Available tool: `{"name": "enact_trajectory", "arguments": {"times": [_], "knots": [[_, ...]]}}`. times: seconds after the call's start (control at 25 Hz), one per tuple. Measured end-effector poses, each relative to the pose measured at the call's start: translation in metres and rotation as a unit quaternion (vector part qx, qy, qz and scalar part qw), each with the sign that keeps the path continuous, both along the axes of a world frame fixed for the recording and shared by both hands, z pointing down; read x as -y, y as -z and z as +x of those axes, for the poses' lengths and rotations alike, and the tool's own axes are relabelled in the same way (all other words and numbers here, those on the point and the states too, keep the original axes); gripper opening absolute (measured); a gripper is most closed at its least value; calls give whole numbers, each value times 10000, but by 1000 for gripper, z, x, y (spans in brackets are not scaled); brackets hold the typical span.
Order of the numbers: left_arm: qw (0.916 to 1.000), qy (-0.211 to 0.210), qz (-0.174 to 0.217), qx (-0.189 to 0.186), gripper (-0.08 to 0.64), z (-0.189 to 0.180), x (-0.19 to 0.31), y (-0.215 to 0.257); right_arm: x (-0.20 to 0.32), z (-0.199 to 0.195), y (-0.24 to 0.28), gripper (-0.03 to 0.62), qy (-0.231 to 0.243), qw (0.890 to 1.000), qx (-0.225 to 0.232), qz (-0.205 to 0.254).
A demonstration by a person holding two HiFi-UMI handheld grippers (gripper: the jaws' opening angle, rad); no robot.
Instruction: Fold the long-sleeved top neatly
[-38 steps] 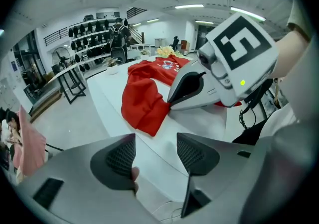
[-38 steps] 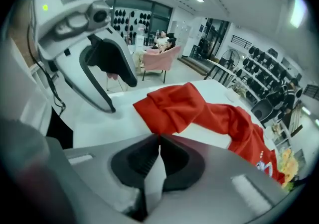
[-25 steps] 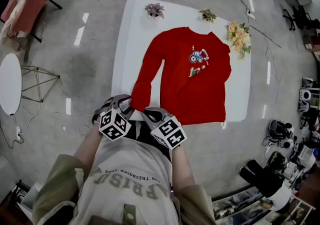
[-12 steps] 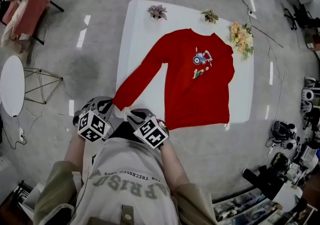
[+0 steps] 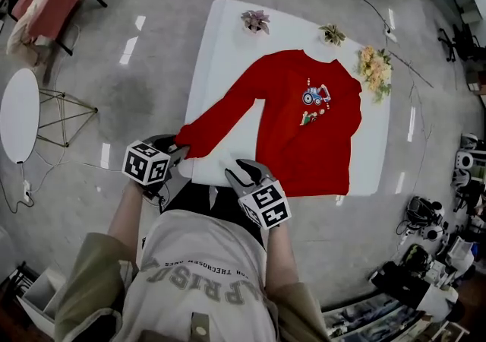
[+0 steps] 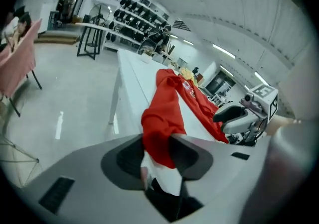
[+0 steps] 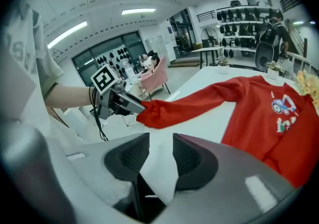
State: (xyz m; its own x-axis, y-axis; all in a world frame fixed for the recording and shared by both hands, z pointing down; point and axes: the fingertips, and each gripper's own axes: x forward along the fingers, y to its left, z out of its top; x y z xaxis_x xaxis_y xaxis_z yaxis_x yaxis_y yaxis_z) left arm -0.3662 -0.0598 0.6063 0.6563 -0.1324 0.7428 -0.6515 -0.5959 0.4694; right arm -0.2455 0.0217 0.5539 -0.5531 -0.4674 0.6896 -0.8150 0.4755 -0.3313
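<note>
Red top [image 5: 311,124] lies flat on the white table [image 5: 220,44], print side up, collar to the far edge. A second ago the sleeve [image 5: 228,109] at the view's left hung beside the body; now it's pulled out straight, slanting to the near left corner. The cuff [image 5: 187,140] sits between the jaws of the left claw [image 5: 179,153], which just opened and no longer pinch it. Right claw [image 5: 241,170] also just opening, partly apart, empty over bare table.

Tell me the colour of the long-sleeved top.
The top is red; head view shows it best.
</note>
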Motion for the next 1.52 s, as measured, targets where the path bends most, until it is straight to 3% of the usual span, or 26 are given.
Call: {"name": "enact_trajectory", "arguments": {"times": [0.04, 0.08, 0.12, 0.16, 0.2, 0.24, 0.28, 0.32, 0.36, 0.48, 0.52, 0.56, 0.6, 0.64, 0.68, 0.72, 0.8, 0.84, 0.92, 1.0, 1.12, 1.2, 1.32, 1.52], "knots": [[9994, 65, 345, 8, 88, -1, 9, 12, 0, 8, 2, 133, -77, 10000, -50, 37], [9958, 43, 916, 56, 43, -3, 19, 30, 0, 16, 4, 133, -162, 9998, -97, 85], [9856, -157, 1676, 144, 40, -5, 30, 54, 1, 25, 6, 133, -258, 9995, -139, 134], [9658, -569, 2513, 279, 38, -5, 36, 79, 1, 34, 7, 133, -364, 9990, -174, 174], [9369, -1170, 3264, 452, 38, -2, 38, 99, 1, 42, 7, 133, -473, 9985, -203, 197], [9035, -1889, 3794, 636, 38, 1, 34, 112, 1, 51, 7, 133, -574, 9979, -226, 206], [8729, -2616, 4042, 787, 37, 5, 25, 116, 0, 58, 6, 133, -657, 9973, -239, 208], [8507, -3259, 4029, 878, 37, 8, 13, 112, -1, 63, 4, 133, -721, 9969, -239, 204], [8375, -3786, 3828, 929, 38, 9, -1, 102, -1, 68, 3, 133, -770, 9966, -225, 197], [8217, -4811, 2752, 1329, 45, -3, -49, 44, 4, 73, 1, 133, -814, 9964, -136, 194], [8206, -4987, 2354, 1501, 93, -10, -64, 26, 8, 72, 2, 133, -787, 9966, -115, 224], [8234, -5057, 2016, 1600, 169, -16, -77, 14, 15, 72, 3, 133, -741, 9968, -113, 277], [8316, -5006, 1782, 1617, 222, -19, -87, 7, 23, 70, 5, 133, -677, 9970, -136, 355], [8458, -4825, 1638, 1582, 238, -21, -93, 6, 33, 68, 7, 133, -596, 9970, -183, 455], [8670, -4494, 1522, 1525, 244, -23, -93, 8, 44, 65, 9, 133, -509, 9968, -245, 570], [8942, -4002, 1385, 1453, 247, -26, -89, 10, 58, 61, 12, 133, -430, 9962, -303, 694], [9488, -2708, 1023, 1264, 256, -35, -69, 13, 87, 45, 15, 133, -308, 9949, -349, 895], [9676, -2077, 843, 1164, 270, -39, -57, 13, 101, 34, 13, 133, -235, 9946, -353, 947], [9870, -1162, 489, 996, 278, -42, -39, 6, 122, 6, 3, 133, -5, 9937, -465, 1015], [9931, -728, 135, 909, 279, -39, -35, -4, 130, -18, -11, 133, 329, 9905, -796, 1076], [9954, -470, -161, 824, 279, -34, -40, -9, 117, -22, -37, 132, 649, 9837, -1444, 853], [9961, -422, -300, 717, 279, -33, -44, -7, 98, -7, -52, 132, 468, 9838, -1658, 488], [9972, -378, -492, 425, 279, -32, -50, 1, 67, 11, -65, 130, 43, 9877, -1564, 26], [9968, -91, -798, -4, 279, -25, -44, 7, 61, 16, -58, 130, -332, 9887, -1459, 10]]}}
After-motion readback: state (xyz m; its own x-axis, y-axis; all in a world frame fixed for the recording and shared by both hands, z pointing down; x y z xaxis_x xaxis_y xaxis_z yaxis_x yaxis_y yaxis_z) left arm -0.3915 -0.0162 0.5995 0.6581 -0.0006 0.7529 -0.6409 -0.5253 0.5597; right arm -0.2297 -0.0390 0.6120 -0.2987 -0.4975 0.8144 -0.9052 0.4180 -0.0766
